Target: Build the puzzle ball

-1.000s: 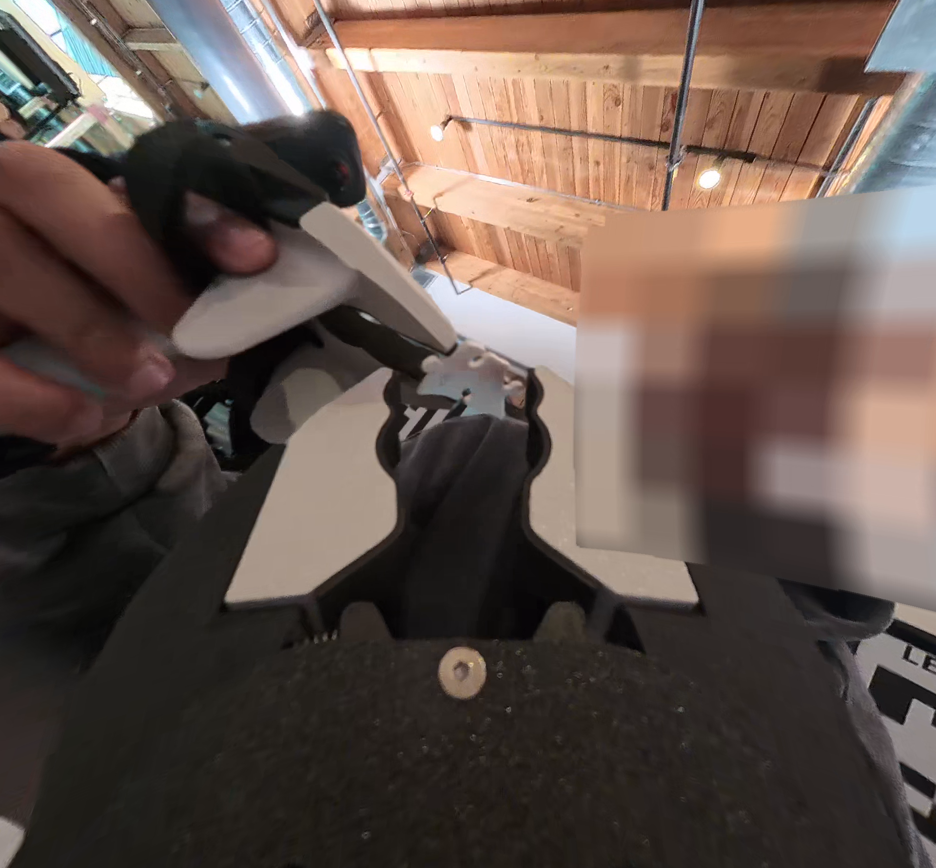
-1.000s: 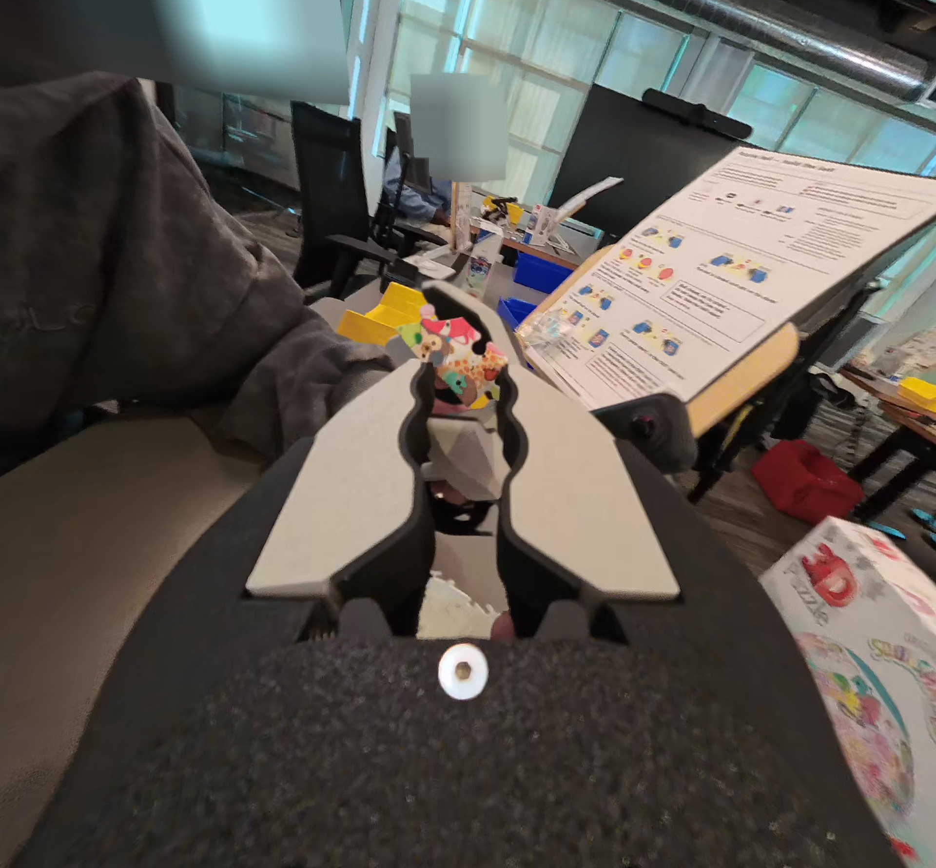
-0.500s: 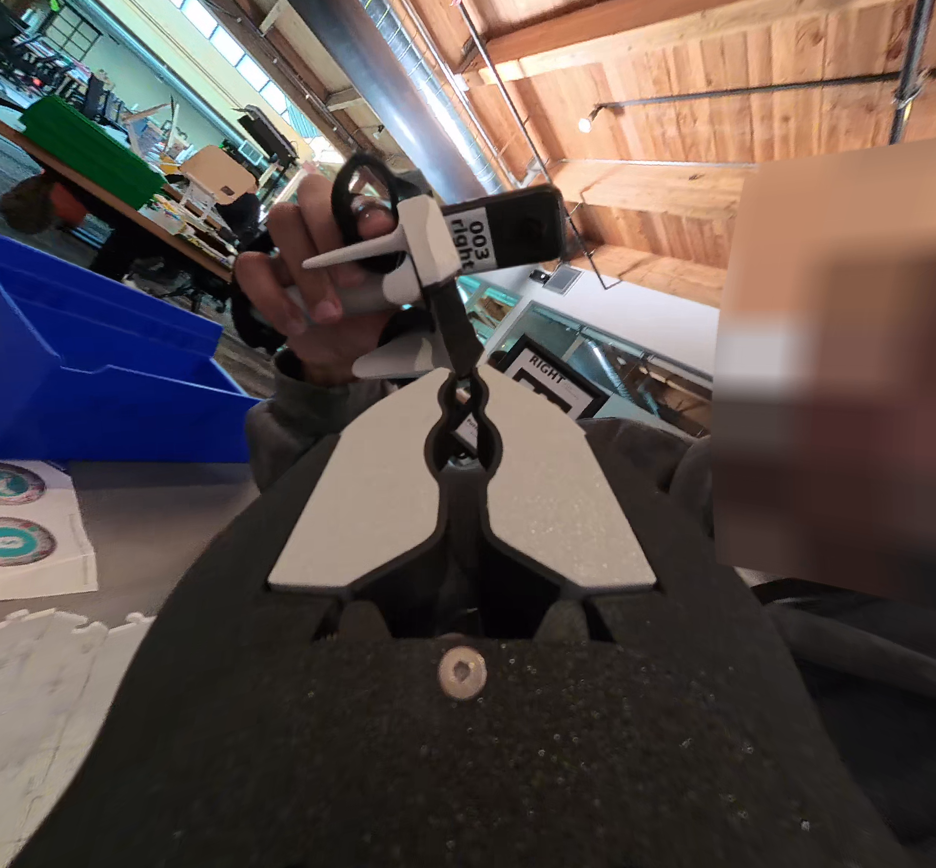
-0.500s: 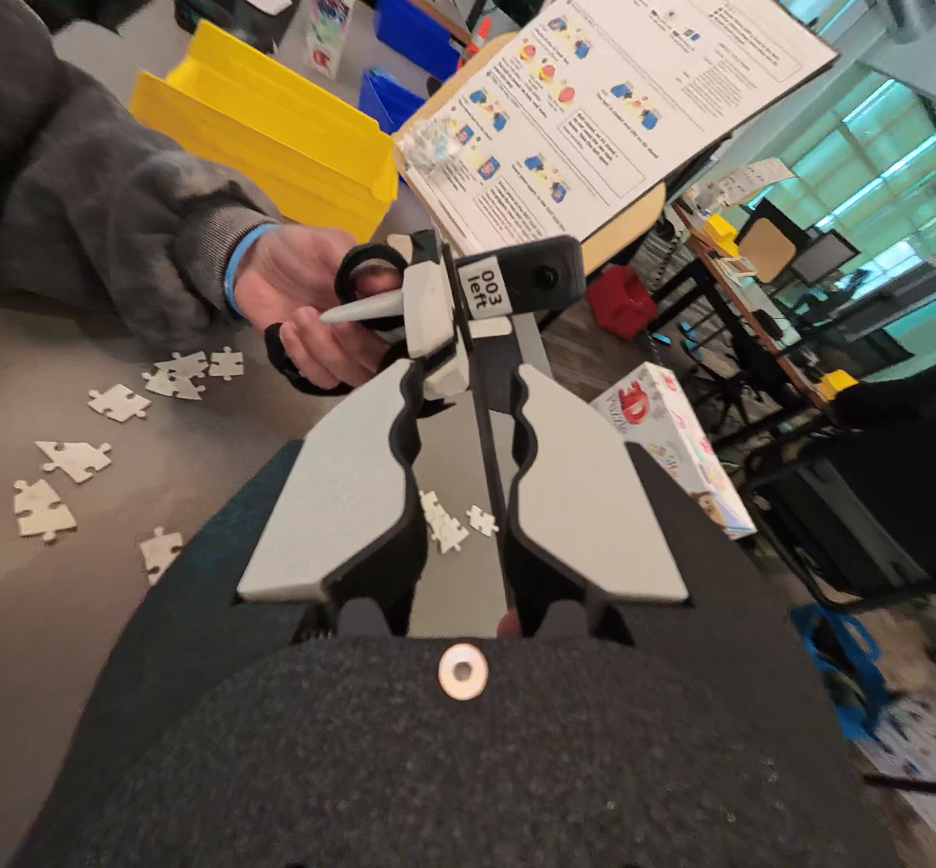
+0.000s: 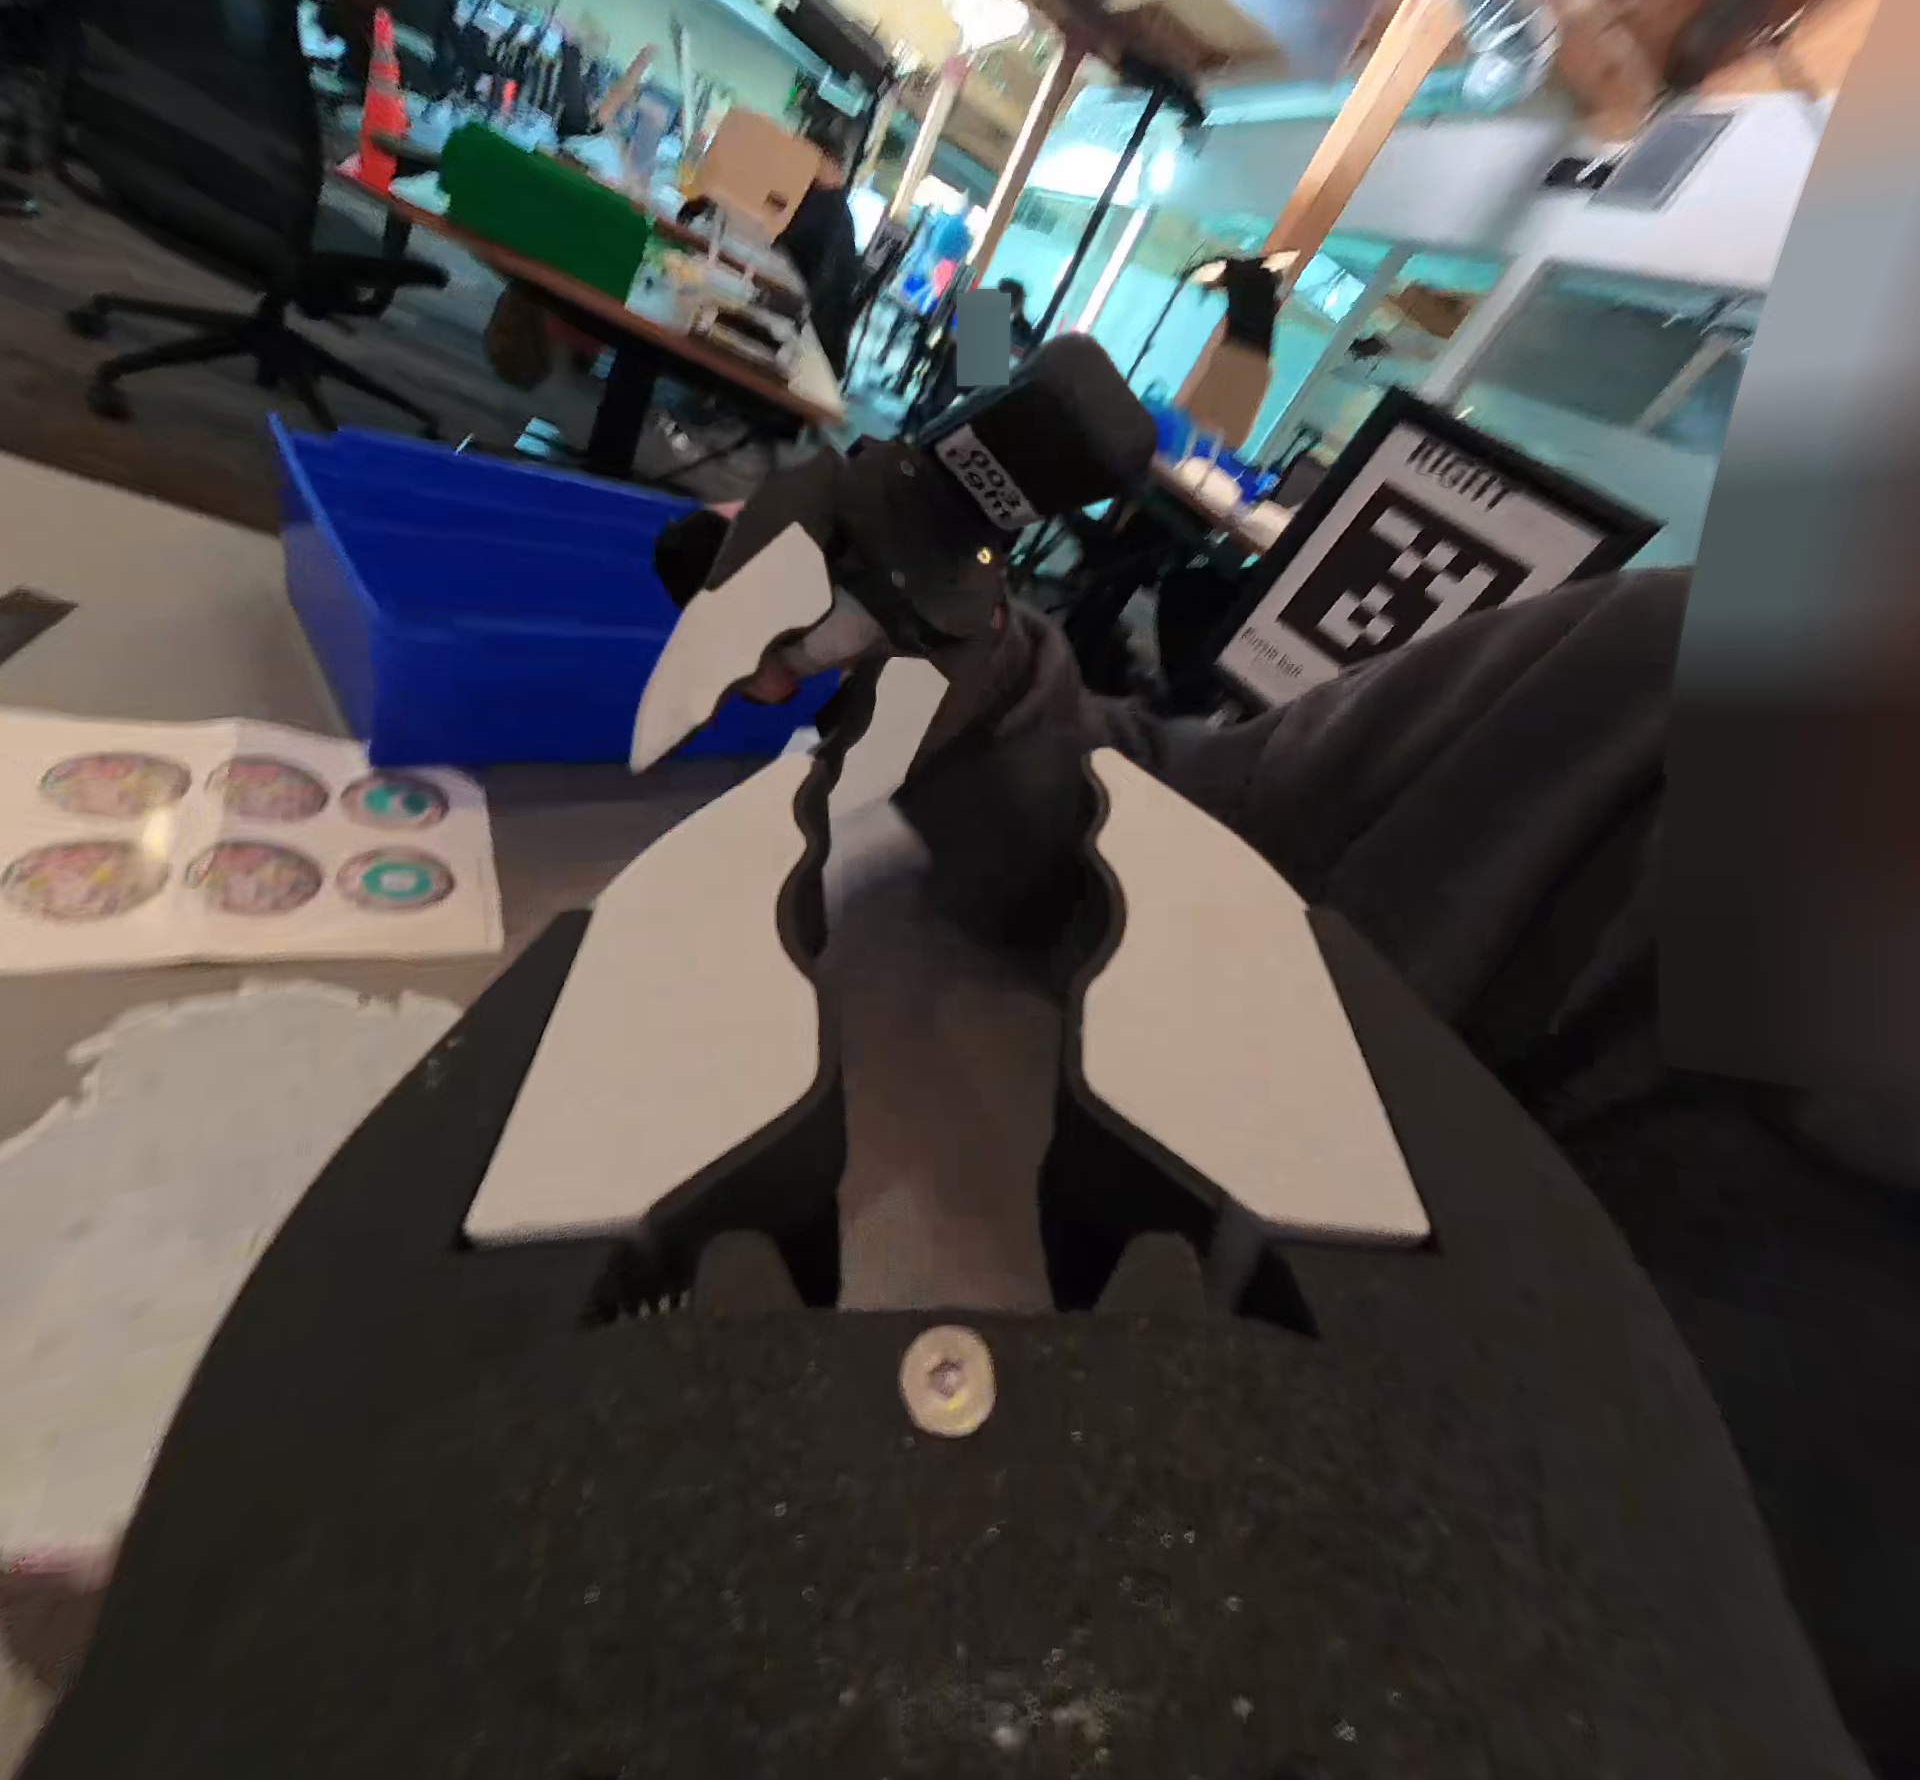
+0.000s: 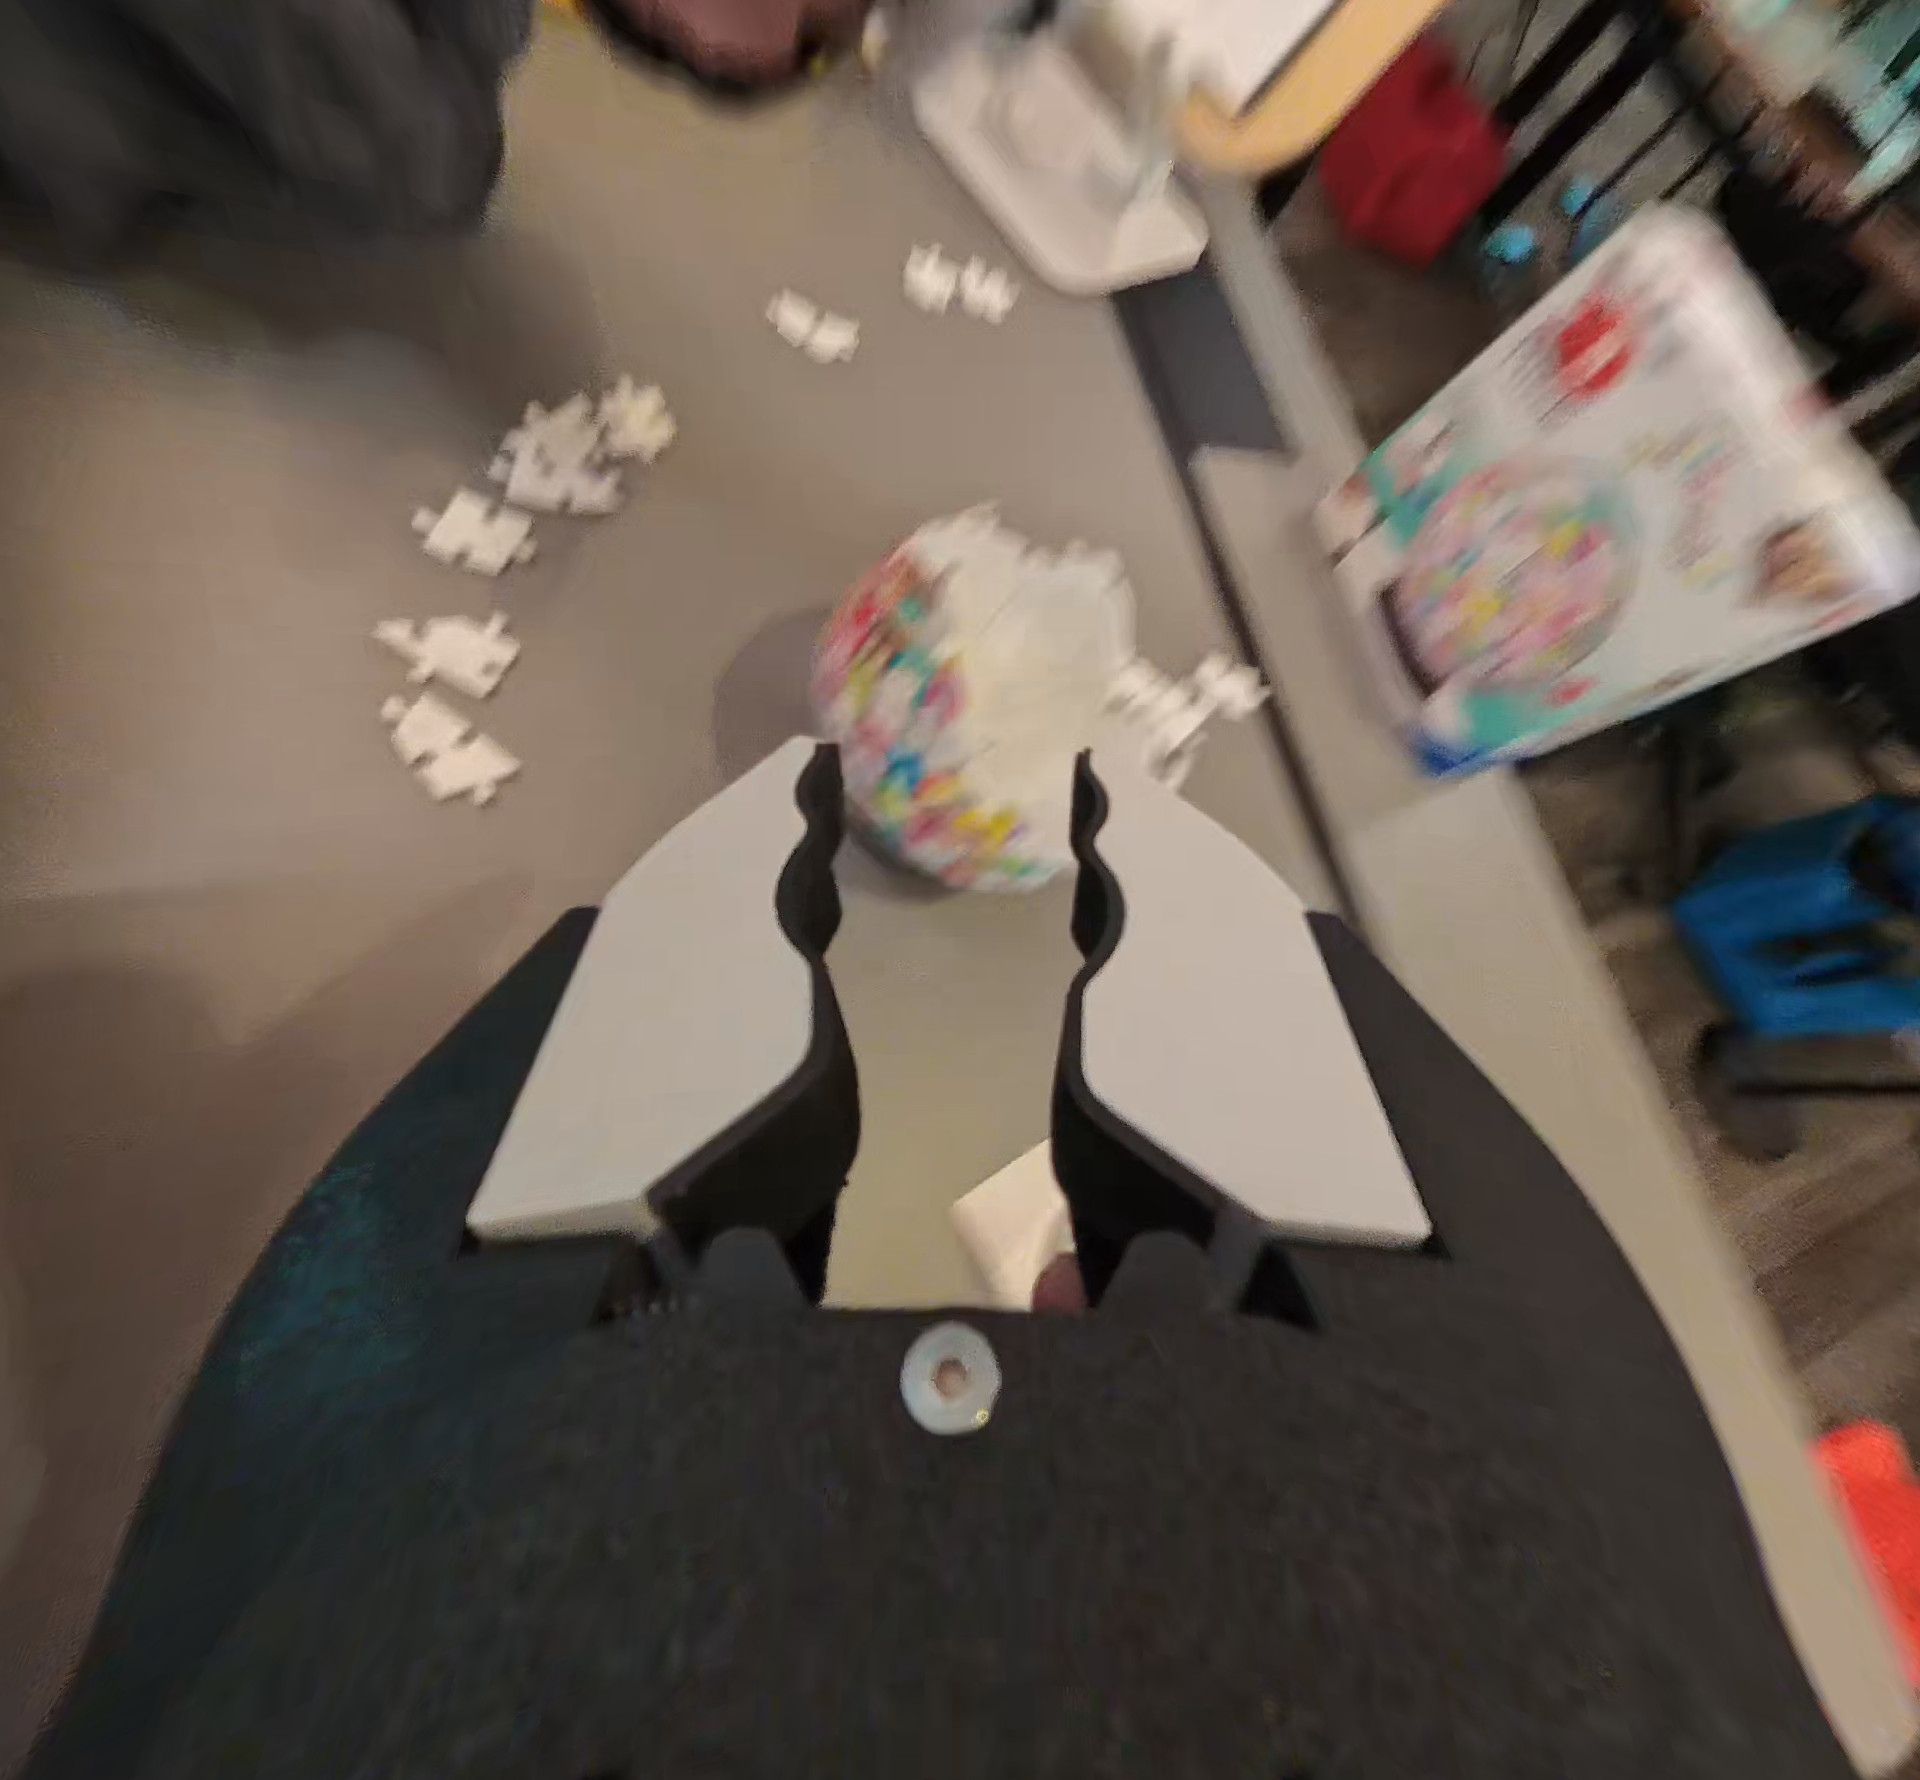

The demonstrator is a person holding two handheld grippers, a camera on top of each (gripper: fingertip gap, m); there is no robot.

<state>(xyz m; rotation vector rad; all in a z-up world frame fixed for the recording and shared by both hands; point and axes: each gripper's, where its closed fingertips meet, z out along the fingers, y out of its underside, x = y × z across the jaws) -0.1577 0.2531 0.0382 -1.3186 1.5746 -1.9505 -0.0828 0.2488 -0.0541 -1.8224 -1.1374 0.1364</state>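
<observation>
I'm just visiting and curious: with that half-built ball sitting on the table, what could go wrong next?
1. The ball sits near the table edge; a nudge from the open right tool might roll it off.
2. It is only partly built, so a hard squeeze could pop pieces loose.
3. Loose pieces lie scattered; a sweeping sleeve could knock some away.
</observation>
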